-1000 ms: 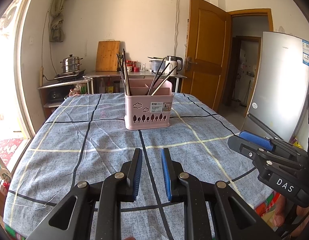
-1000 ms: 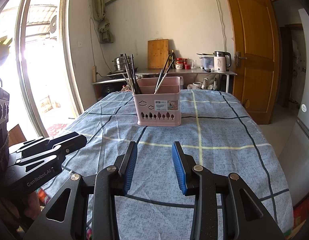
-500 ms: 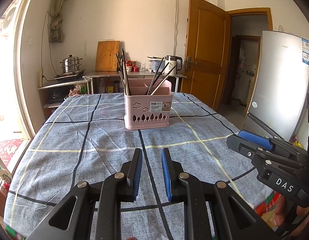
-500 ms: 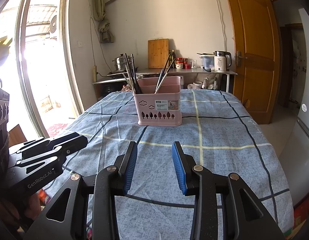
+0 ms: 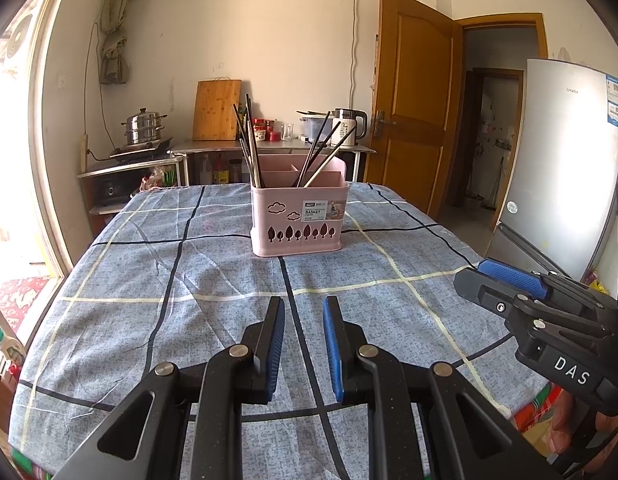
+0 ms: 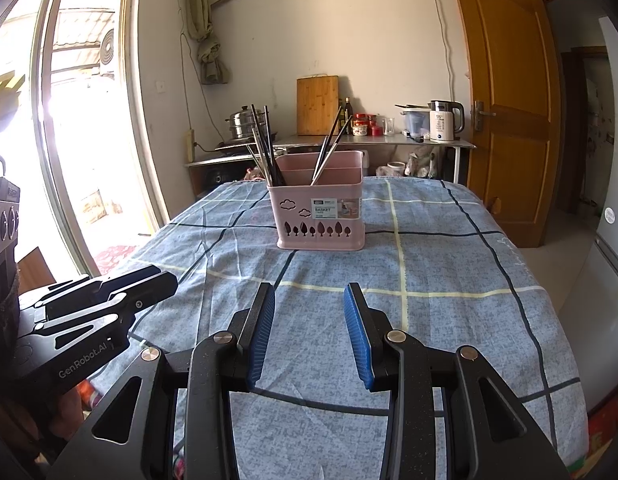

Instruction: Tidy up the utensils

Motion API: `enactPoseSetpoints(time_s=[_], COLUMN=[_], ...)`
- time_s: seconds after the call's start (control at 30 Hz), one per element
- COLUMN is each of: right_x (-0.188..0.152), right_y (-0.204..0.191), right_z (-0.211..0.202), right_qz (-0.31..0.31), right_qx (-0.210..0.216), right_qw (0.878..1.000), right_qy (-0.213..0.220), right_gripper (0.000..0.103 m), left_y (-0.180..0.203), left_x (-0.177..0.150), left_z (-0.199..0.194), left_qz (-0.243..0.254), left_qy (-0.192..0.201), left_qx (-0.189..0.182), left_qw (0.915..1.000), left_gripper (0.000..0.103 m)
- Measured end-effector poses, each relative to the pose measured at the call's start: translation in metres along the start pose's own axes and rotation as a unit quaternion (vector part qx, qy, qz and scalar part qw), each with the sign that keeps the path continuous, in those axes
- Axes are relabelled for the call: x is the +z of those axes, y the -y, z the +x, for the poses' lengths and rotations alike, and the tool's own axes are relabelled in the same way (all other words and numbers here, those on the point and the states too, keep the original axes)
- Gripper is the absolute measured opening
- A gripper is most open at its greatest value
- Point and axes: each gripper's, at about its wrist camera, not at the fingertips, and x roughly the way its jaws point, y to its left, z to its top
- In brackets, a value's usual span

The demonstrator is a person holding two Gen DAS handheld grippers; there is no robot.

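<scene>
left wrist view
left gripper (image 5: 303, 312): low over the cloth, jaws apart with a narrow gap, nothing in between, just bare cloth under them
pads (image 5: 276, 340): blue ribbed ones, facing each other, not touching
basket (image 5: 297, 216): pink, upright, straight ahead of the fingertips and well apart from them, sitting on the cloth
chopsticks (image 5: 251, 148): dark bunch standing in the basket's left part, leaning a bit
more sticks (image 5: 323, 152): a few in the middle-right part, tilted toward the right
right gripper (image 5: 505, 276): off to the right of the fingers, seen side-on, pointing the same way
cloth (image 5: 189, 280): blue with dark and pale check lines, covers the whole table

right wrist view
right gripper (image 6: 309, 300): also low over the cloth, jaws clearly wider than the left one's, empty
pads (image 6: 263, 332): blue again, nothing pinched
basket (image 6: 319, 216): ahead of the fingertips, pretty much centred between them, well apart
chopsticks (image 6: 265, 148): left compartment, sticking up past the rim
more sticks (image 6: 329, 148): next part over, leaning right
left gripper (image 6: 149, 284): to the left of the fingers, side-on; from here i can't tell its gap
kettle (image 6: 445, 120): on the counter behind the table, far past the basket
</scene>
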Motion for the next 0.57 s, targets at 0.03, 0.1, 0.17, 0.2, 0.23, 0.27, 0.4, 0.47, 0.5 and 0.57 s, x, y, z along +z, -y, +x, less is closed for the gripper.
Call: enactPoseSetpoints(time_s=[0.03,0.1,0.17,0.2,0.23,0.27,0.4,0.47,0.5,0.57], right_x=[-0.0002,-0.0003,-0.0007,-0.0011,-0.0013,-0.0013,-0.0018,-0.0015,-0.0016,-0.0014], right_y=[-0.0002,-0.0003,-0.0004,-0.0003,-0.0001,-0.0004,-0.0002,0.0001,0.0002,0.0005], right_z=[0.0005,0.0009,0.0015,0.0018,0.0018,0.0018,0.0014,0.0021,0.0021,0.0017], right_qz=[0.0,0.0,-0.002,-0.002,-0.002,-0.003,-0.004,-0.004,-0.004,-0.004], right_qx=[0.0,0.001,0.001,0.001,0.001,0.001,0.001,0.001,0.001,0.002], right_qw=[1.0,1.0,1.0,1.0,1.0,1.0,1.0,1.0,1.0,1.0], right_qy=[0.0,-0.001,-0.001,-0.002,-0.002,-0.002,-0.002,-0.003,-0.003,-0.003], right_gripper=[0.037,0.037,0.037,0.037,0.037,0.037,0.037,0.037,0.037,0.037], left_y=[0.001,0.0025,0.0028,0.0022,0.0021,0.0014,-0.0004,-0.0004,-0.0005,-0.0008], left_x=[0.0,-0.0002,-0.0008,-0.001,-0.0013,-0.0014,-0.0027,-0.0035,-0.0039,-0.0041], left_z=[0.0003,0.0002,0.0011,0.0014,0.0014,0.0018,0.0017,0.0012,0.0009,0.0005], left_qz=[0.002,0.004,0.005,0.004,0.003,0.002,-0.001,0.0,0.0,0.0], left_qy=[0.001,0.002,0.002,0.002,0.001,0.0,0.002,0.003,0.004,0.005], left_qx=[-0.001,-0.002,0.0,-0.002,-0.003,-0.004,-0.004,-0.003,-0.003,-0.003], left_qw=[1.0,1.0,1.0,1.0,1.0,1.0,1.0,1.0,1.0,1.0], left_gripper=[0.019,0.019,0.019,0.019,0.019,0.019,0.019,0.019,0.019,0.019])
